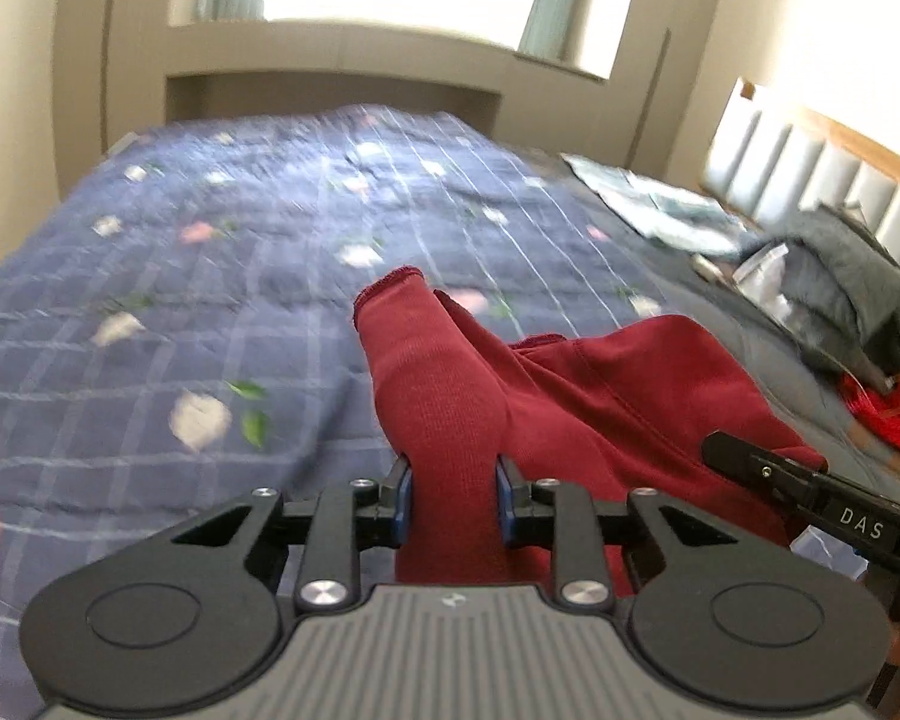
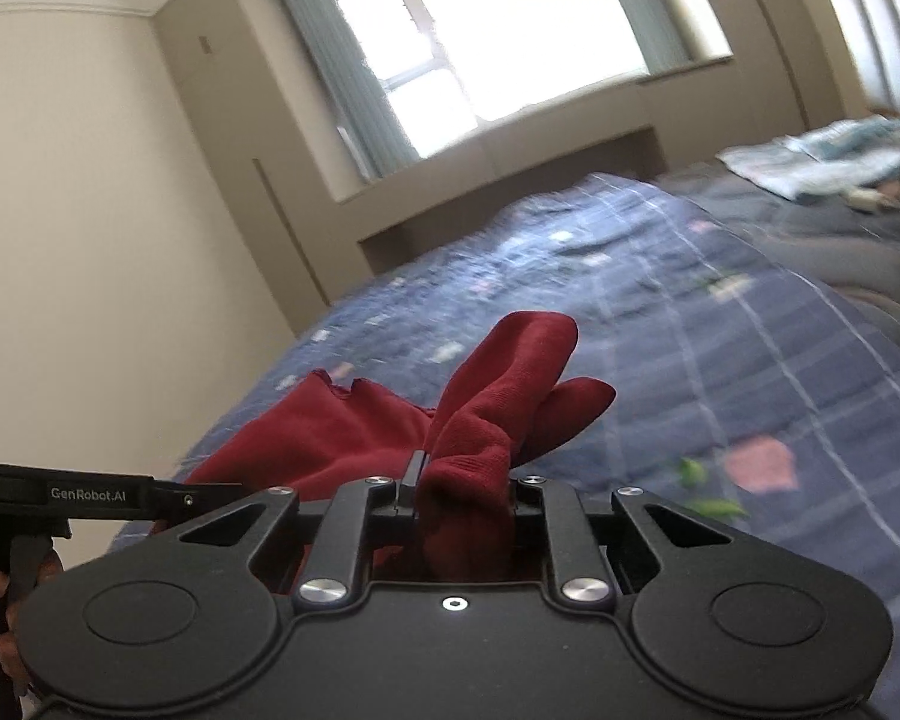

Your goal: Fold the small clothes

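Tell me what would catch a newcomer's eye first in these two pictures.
The dark red garment stands out at once, bunched and pinched in both the left gripper and the right gripper, with the cloth spanning between them. Beneath it spreads the blue checked bedspread with pale flower prints. Behind, the bright window glares above the far end of the bed.

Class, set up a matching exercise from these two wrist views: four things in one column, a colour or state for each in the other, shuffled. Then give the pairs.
Things:
1. left tool
2. bedspread
3. curtains
4. jacket

Descriptions:
A. navy check with flowers
B. dark grey, heaped near the headboard
C. clamped on dark red garment
D. pale green, beside the bright window

Pairs: 1-C, 2-A, 3-D, 4-B
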The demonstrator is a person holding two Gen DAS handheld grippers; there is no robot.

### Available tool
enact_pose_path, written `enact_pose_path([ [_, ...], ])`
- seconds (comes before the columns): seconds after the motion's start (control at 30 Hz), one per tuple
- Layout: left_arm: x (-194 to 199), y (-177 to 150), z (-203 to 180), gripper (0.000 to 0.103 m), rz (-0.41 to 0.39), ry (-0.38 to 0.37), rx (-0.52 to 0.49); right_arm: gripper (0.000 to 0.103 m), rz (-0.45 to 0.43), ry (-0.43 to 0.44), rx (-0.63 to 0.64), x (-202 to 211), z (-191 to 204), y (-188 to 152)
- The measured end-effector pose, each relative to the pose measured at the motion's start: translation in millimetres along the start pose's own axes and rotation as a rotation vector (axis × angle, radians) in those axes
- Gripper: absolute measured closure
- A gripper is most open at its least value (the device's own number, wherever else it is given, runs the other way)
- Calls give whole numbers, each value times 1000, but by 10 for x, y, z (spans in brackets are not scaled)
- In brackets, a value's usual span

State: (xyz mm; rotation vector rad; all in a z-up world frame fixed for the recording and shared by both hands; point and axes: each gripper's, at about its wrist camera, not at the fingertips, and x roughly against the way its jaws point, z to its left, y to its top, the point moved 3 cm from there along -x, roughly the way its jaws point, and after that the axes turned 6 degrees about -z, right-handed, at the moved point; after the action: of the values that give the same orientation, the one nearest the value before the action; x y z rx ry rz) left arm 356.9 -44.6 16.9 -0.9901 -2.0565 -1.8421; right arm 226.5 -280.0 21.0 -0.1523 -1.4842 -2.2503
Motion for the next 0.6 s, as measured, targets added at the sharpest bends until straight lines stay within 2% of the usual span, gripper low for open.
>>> enact_pose_path([
  [0.17,170,122,428,74,-45,89,16,84,4,71,10,-344,446,-9],
  [0.33,140,-29,912,74,-29,177,79,84,50,107,68,-768,833,-217],
  [0.5,-33,-323,1187,74,50,214,145,84,134,90,94,-1063,950,-510],
  [0.6,-39,-440,1222,72,42,224,143,84,140,67,103,-1066,905,-591],
])
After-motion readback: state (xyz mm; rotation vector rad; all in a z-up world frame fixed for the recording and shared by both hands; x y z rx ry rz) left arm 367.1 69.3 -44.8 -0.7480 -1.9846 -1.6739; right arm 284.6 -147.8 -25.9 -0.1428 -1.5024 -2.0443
